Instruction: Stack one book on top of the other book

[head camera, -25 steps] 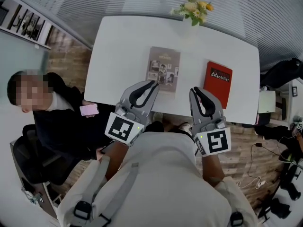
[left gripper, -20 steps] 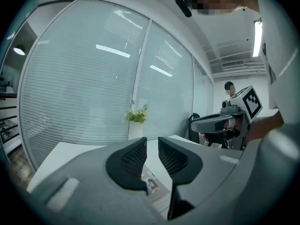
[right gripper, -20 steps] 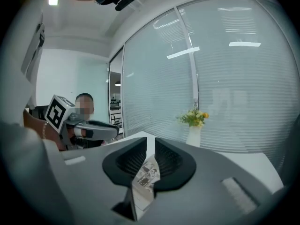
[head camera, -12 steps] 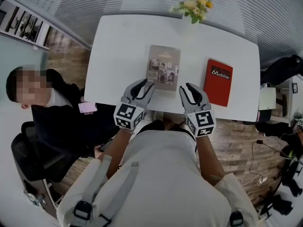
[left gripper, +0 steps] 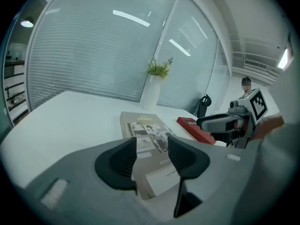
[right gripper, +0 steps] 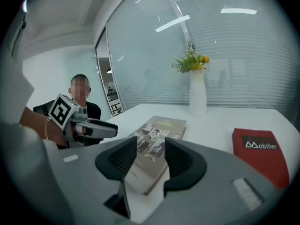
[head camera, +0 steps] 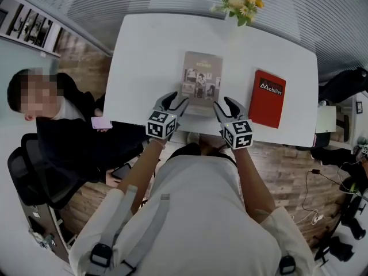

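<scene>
A tan book with photos on its cover lies flat in the middle of the white table. A red book lies to its right, apart from it. My left gripper hovers at the tan book's near left corner and my right gripper at its near right corner. Both sets of jaws are opening with nothing between them. The left gripper view looks past its jaws onto the tan book and red book. Past the right gripper lie the tan book and red book.
A white vase of flowers stands at the table's far edge. A seated person holds a pink phone at the table's left side. Cables and gear lie on the wooden floor at the right.
Both grippers have come down from chest height to the table's near edge, flanking the tan book's near end. Their jaws have widened from nearly shut.
</scene>
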`<state>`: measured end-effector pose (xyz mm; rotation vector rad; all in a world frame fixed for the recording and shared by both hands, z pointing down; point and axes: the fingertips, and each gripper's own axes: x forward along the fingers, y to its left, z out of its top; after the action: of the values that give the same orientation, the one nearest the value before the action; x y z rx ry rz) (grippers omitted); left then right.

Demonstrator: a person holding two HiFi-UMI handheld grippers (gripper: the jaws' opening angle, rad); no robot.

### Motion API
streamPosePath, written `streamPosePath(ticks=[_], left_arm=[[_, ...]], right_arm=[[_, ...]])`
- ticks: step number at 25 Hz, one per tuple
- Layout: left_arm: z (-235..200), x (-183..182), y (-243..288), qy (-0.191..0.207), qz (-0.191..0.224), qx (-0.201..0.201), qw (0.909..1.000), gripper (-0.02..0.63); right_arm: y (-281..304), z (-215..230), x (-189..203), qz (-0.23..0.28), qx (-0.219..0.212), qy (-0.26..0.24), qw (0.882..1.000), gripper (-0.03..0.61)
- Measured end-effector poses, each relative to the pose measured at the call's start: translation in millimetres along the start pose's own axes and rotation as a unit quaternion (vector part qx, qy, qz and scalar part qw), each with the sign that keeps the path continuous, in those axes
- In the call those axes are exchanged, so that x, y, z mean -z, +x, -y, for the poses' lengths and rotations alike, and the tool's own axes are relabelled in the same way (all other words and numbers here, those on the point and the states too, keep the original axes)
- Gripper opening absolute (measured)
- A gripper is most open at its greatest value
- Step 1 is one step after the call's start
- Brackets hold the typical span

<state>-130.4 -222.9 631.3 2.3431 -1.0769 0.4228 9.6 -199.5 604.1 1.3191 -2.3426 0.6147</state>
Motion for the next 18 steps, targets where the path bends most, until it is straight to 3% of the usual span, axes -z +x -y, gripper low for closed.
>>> streamPosePath(ticks=[6, 18], left_arm=[[-12, 30, 18, -0.03, -0.034, 0.002, 0.999, 0.239], [-18, 43, 36, -0.059, -0.057, 0.003, 0.9966, 0.261]], right_arm=[[25, 6, 30, -0.032, -0.008, 0.036, 0.999, 0.229], [49, 12, 60, -0.064, -0.021, 0.096, 0.993, 0.273]])
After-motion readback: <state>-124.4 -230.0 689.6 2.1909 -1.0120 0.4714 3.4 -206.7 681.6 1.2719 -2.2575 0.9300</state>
